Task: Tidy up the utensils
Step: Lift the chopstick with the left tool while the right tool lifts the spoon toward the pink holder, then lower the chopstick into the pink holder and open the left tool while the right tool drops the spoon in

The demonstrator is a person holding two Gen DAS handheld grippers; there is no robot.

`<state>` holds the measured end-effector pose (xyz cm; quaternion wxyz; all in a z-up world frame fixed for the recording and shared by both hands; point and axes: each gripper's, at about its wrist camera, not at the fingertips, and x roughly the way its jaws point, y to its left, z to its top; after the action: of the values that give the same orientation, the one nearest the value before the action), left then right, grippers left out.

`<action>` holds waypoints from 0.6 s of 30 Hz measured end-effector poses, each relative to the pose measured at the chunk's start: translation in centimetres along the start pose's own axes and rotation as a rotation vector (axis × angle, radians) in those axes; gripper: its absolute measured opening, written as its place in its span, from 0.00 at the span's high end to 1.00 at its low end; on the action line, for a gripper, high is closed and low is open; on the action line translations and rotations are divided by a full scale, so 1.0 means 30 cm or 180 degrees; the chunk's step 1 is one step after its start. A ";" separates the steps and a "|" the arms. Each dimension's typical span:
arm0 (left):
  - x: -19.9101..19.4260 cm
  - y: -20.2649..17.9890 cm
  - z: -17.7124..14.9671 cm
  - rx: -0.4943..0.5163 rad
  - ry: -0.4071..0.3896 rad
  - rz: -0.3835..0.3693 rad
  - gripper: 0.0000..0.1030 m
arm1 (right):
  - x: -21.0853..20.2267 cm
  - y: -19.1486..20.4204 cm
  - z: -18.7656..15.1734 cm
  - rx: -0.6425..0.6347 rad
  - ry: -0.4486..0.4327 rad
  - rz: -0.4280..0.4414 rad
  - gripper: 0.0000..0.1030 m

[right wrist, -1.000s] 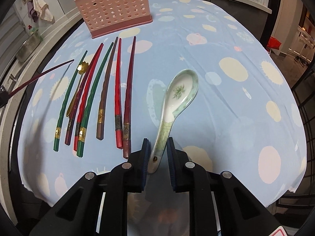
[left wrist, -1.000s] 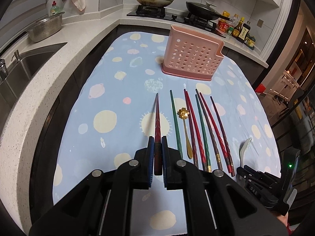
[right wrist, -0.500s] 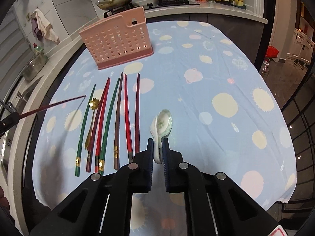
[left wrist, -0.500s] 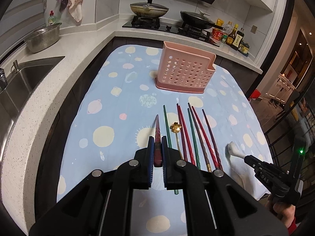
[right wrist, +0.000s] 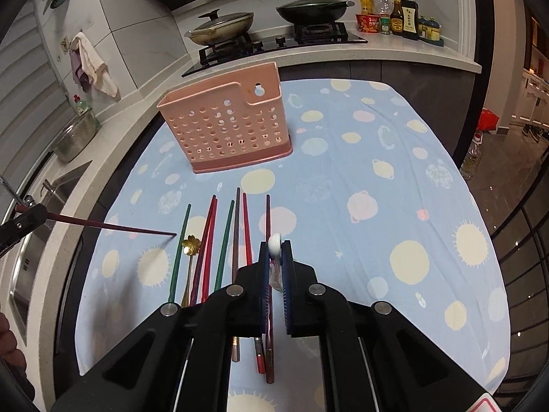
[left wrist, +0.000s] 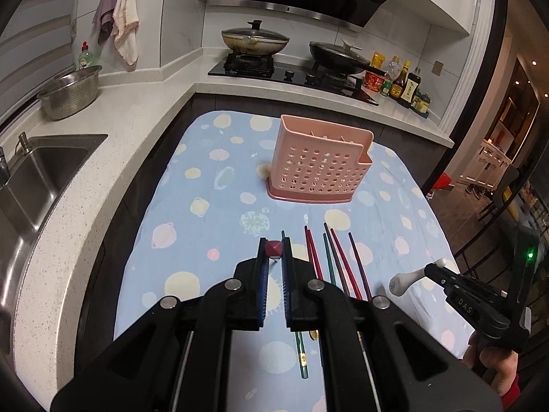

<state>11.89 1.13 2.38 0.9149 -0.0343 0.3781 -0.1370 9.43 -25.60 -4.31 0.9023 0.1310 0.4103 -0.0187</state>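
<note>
Utensils lie in a row on a blue tablecloth [right wrist: 394,158] printed with suns and planets: green, red and brown chopsticks [right wrist: 223,240] side by side, with a gold flower-headed spoon [right wrist: 190,243] among the leftmost ones. The left gripper [left wrist: 273,257] is clamped on a dark red chopstick [left wrist: 273,250], held clear of the cloth and seen end-on between its fingers; in the right wrist view the same stick [right wrist: 113,227] reaches in from the left, its tip above the row's left edge. The right gripper [right wrist: 274,257] is closed on a white ceramic soup spoon [right wrist: 274,245], lifted above the row's right side; the left wrist view shows the spoon's bowl [left wrist: 401,281] jutting from that gripper [left wrist: 433,270] at the right. A pink perforated utensil holder [left wrist: 319,168] stands upright on the far part of the cloth, well apart from the row, with only open cloth between them. Beyond it runs a white countertop [left wrist: 137,110] with two lidded pans [left wrist: 255,37] on a gas hob, sauce bottles [right wrist: 403,13] at the far right, and a steel colander [left wrist: 70,91] and a sink [left wrist: 37,171] at the left.
</note>
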 end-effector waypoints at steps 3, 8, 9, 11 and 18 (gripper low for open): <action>0.003 -0.013 0.048 0.0069 -0.0073 0.0002 0.93 | -0.008 0.011 0.058 0.0005 -0.0058 0.0073 0.93; -0.006 -0.035 0.151 0.0120 -0.0198 -0.0129 0.93 | -0.012 0.029 0.185 0.0007 -0.0172 0.0222 0.93; -0.011 -0.042 0.174 0.0141 -0.0242 -0.0138 0.93 | -0.012 0.031 0.214 0.0011 -0.0196 0.0261 0.93; -0.027 -0.059 0.228 0.0180 -0.0340 -0.0167 0.93 | -0.005 0.039 0.276 0.0012 -0.0236 0.0324 0.93; -0.093 -0.135 0.473 0.0295 -0.0844 -0.0238 0.93 | 0.036 0.057 0.481 0.0095 -0.0367 0.0532 0.93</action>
<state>19.05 -2.59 15.05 0.9517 -0.0239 0.2457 -0.1826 21.00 -27.50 4.34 0.9208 0.1769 0.3450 0.0430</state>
